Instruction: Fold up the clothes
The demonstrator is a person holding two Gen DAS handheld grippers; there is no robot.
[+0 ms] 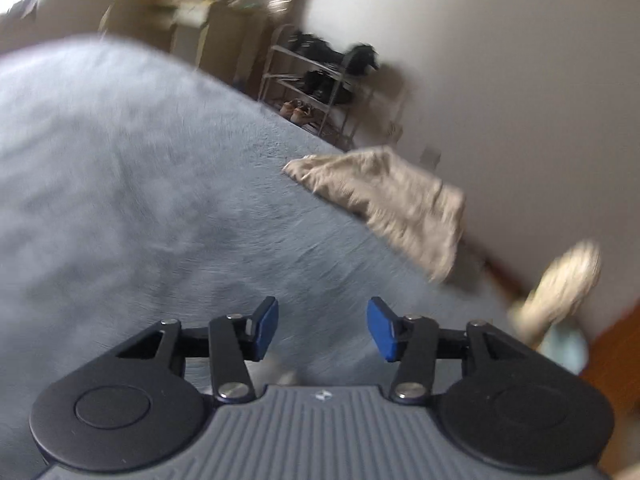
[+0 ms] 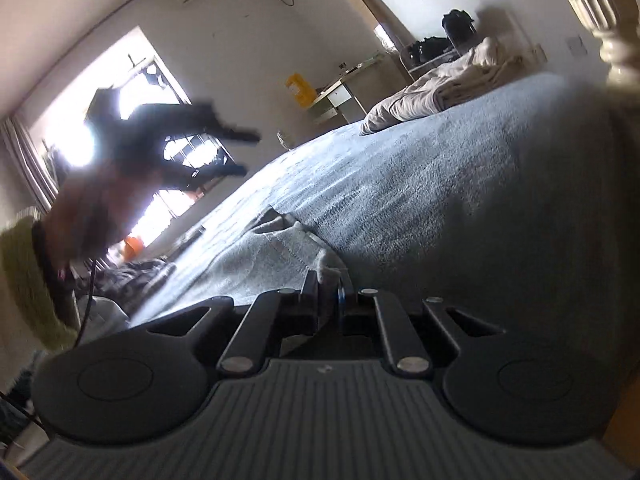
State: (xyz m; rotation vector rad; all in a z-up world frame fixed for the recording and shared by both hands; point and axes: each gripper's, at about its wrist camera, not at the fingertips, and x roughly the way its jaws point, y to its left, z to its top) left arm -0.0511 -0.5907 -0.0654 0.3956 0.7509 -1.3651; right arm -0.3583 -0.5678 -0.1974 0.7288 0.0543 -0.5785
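My left gripper (image 1: 322, 320) stands open above the blue-grey bedspread (image 1: 140, 200), with nothing between its blue pads (image 1: 267, 326). A crumpled beige garment (image 1: 384, 204) lies at the bed's right edge, well ahead of it. In the right wrist view my right gripper (image 2: 330, 280) is shut on a corner of a grey garment (image 2: 260, 256), which trails off to the left over the bed. The left gripper (image 2: 248, 152) also shows there as a dark blur, jaws apart, held by a hand in a green sleeve (image 2: 24, 280).
A pile of beige clothes (image 2: 452, 84) sits at the bed's far end. A cream bedpost (image 2: 608, 20) rises at the upper right. A shoe rack (image 1: 320, 88) stands against the wall beyond the bed. Dark clothing (image 2: 132, 280) lies off the bed's left side.
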